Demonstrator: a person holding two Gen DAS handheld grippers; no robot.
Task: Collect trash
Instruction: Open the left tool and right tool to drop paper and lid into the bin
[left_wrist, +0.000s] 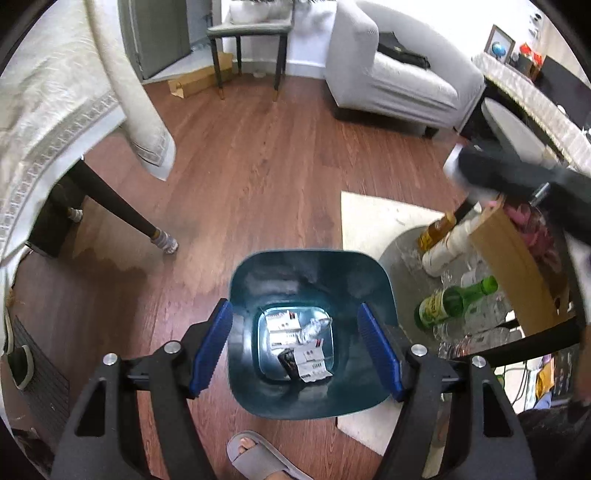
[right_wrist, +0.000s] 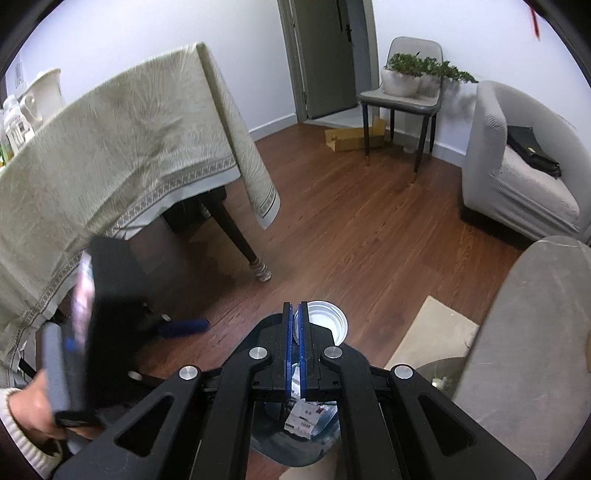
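White cup (right_wrist: 324, 322), mouth toward camera, rim pinched in right jaws; left jaws gape over bin (left_wrist: 308, 334).

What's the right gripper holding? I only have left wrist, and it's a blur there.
Observer: The right gripper is shut on the rim of a white cup, open end facing the camera.
Operator: Is the bin anywhere near it?
Observer: Yes. The right wrist view shows the bin directly under that gripper's body, with papers inside.
Operator: Anything up on the dining table? I only see cloth.
Observer: A white pitcher stands at the far end of the tablecloth.
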